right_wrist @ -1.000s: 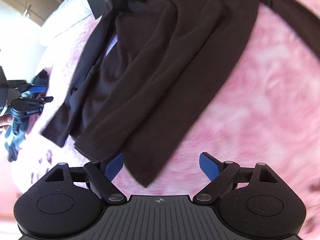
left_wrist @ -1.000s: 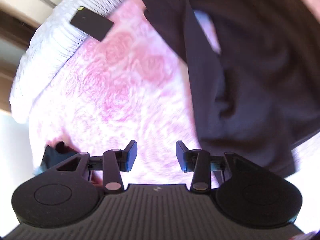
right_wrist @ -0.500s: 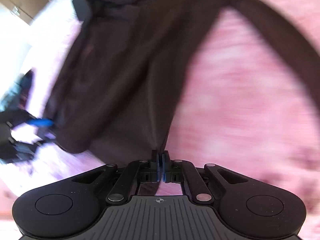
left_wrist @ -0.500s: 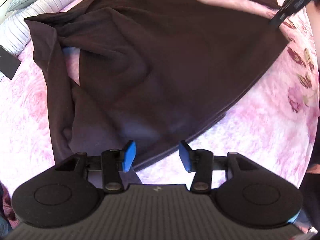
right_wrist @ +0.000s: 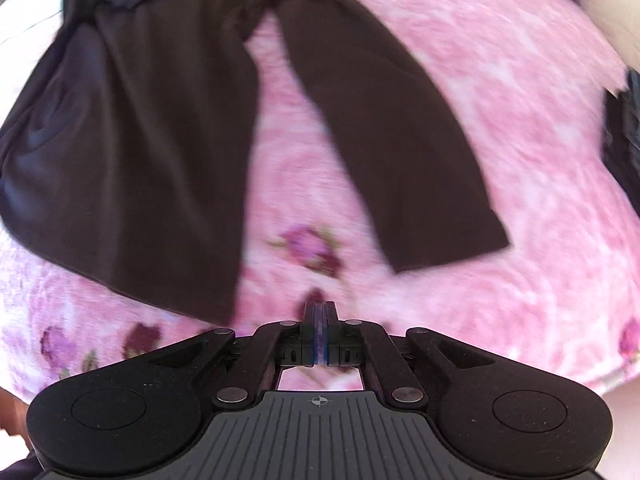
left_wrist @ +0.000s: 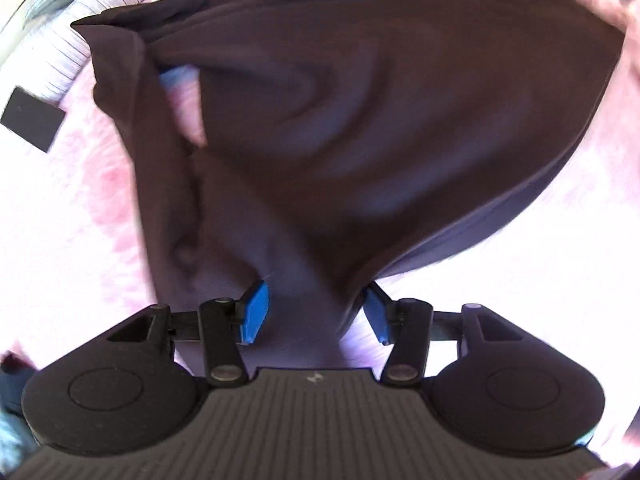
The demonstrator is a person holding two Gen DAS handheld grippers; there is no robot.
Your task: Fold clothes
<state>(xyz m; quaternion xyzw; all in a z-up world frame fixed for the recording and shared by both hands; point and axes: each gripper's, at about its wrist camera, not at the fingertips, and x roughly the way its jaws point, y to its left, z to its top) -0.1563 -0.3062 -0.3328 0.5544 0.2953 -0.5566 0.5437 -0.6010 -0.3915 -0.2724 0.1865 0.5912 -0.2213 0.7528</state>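
A dark brown long-sleeved garment [left_wrist: 360, 140] lies spread on a pink flowered bedspread [right_wrist: 500, 312]. My left gripper [left_wrist: 316, 312] points down onto its near corner. Its jaws are opening, and a fold of the cloth runs between the blue pads [left_wrist: 256, 312], which do not press on it. In the right wrist view the garment's body [right_wrist: 140, 160] lies to the left and one sleeve [right_wrist: 400, 140] stretches toward the right. My right gripper [right_wrist: 320, 340] is shut with nothing visible in it, over bare bedspread just right of the hem corner.
A flat black rectangle [left_wrist: 32, 124] lies on the bed beside a striped pillow [left_wrist: 92, 32] at the far left. Another dark object [right_wrist: 624, 140] sits at the right edge of the right wrist view. The bed's edge runs along the lower right there.
The left gripper swung from bare bedspread onto the garment, came down close and widened its jaws. The right gripper went from open to shut and moved right, away from the hem.
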